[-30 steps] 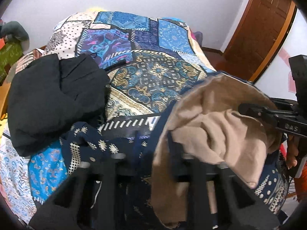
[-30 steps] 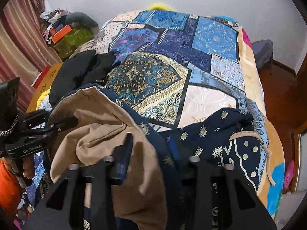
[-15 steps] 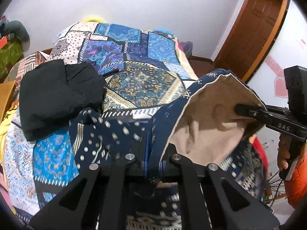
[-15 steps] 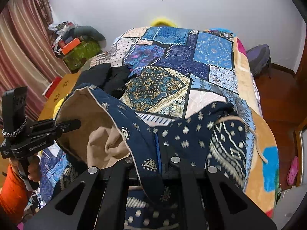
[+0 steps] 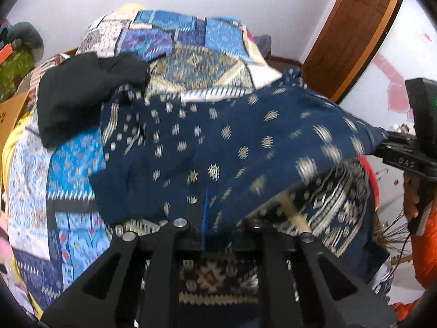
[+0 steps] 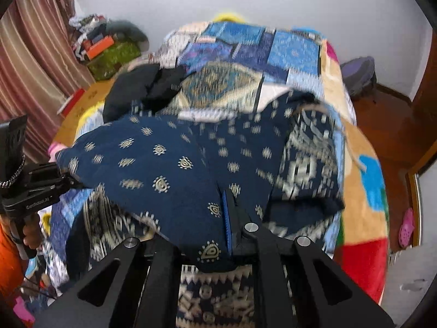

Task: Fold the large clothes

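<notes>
Left wrist view: left gripper [image 5: 215,229] low in the frame, jaws opening, with the near hem of the navy patterned garment [image 5: 232,147] between them and draped over the fingers; too blurred to tell whether the pads press on the cloth at all. Garment stretched taut away to the right, its far corner clamped in the right gripper [image 5: 382,143], held by a hand [image 5: 412,199] at the frame's right edge. Long axis of the held hem running left to right between the two tools, the rest of the cloth sagging forward onto the patchwork bedspread [image 5: 188,43]. Black garment [image 5: 82,93] lying apart at the upper left of the bed, just touching the navy cloth's far corner.

Right wrist view: right gripper [image 6: 232,229] clamped tight on a fold of the navy patterned garment [image 6: 191,169], a blue fingertip [image 6: 225,218] showing against the cloth. Hem running off to the left toward the left gripper [image 6: 68,180], with the body of the garment spread ahead and to the right over the bedspread [image 6: 295,49]. Judged from this: both hands equally near the cloth, one at each end of the same edge, so any coming fold would turn on carrying that edge forward across the bed, away from the person
</notes>
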{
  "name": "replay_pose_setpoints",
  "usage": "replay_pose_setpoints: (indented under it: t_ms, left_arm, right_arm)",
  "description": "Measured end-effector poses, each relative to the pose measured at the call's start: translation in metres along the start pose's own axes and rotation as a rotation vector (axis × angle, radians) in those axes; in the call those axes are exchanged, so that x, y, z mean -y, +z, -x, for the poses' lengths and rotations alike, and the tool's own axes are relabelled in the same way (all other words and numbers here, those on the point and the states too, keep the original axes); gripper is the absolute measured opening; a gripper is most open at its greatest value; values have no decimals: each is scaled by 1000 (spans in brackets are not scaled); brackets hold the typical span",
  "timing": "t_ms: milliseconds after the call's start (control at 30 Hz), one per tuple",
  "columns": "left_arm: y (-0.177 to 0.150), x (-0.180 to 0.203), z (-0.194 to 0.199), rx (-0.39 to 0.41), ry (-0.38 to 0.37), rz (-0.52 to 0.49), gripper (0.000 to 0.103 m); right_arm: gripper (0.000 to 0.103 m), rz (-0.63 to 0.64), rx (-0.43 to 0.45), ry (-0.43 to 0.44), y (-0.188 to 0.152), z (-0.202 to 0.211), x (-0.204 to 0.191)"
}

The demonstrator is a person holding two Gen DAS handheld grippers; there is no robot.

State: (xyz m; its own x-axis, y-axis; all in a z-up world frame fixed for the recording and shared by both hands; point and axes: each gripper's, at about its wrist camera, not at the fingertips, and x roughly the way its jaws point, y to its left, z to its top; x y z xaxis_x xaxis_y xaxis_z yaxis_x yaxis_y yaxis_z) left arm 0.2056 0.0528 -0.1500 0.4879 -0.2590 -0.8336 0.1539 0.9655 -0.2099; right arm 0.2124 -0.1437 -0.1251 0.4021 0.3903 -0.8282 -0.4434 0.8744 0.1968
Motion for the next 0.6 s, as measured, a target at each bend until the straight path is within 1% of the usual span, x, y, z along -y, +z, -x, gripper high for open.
replay_pose_setpoints:
  t_ms: [33, 67, 100, 133, 200, 267, 367, 433, 567, 600]
  left_arm:
    - [-4, 0, -1, -8, 1, 6, 36]
    - [-11, -1, -1, -16, 1, 14, 43]
    - [-16, -1, 0, -20, 2, 19, 51]
    - [-20, -2, 0, -26, 4, 22, 55]
    - [-28, -3, 4, -37, 14, 26, 55]
    - [-32, -5, 11, -32, 12, 26, 55]
    - [-33, -6, 29, 5, 15, 16, 56]
    - [-28, -6, 45, 48, 26, 8, 60]
    - [-11, -10, 72, 145, 40, 9, 67]
    - [-4, -13, 76, 170, 44, 14, 70]
  right_arm:
    - [10, 0, -17, 4, -3, -1, 0]
    - [12, 1, -29, 5, -6, -2, 0]
    - [17, 3, -46, 5, -8, -3, 0]
    - [21, 3, -59, 8, -12, -2, -1]
    - [39, 0, -74, 30, -17, 1, -2]
    - [47, -12, -70, 57, -21, 7, -2]
    - [47, -2, -54, 55, -23, 18, -5]
    - [47, 7, -35, 51, -22, 26, -6]
    - [47, 9, 20, 55, -9, 43, -7]
    - [47, 9, 35, 58, -6, 46, -8]
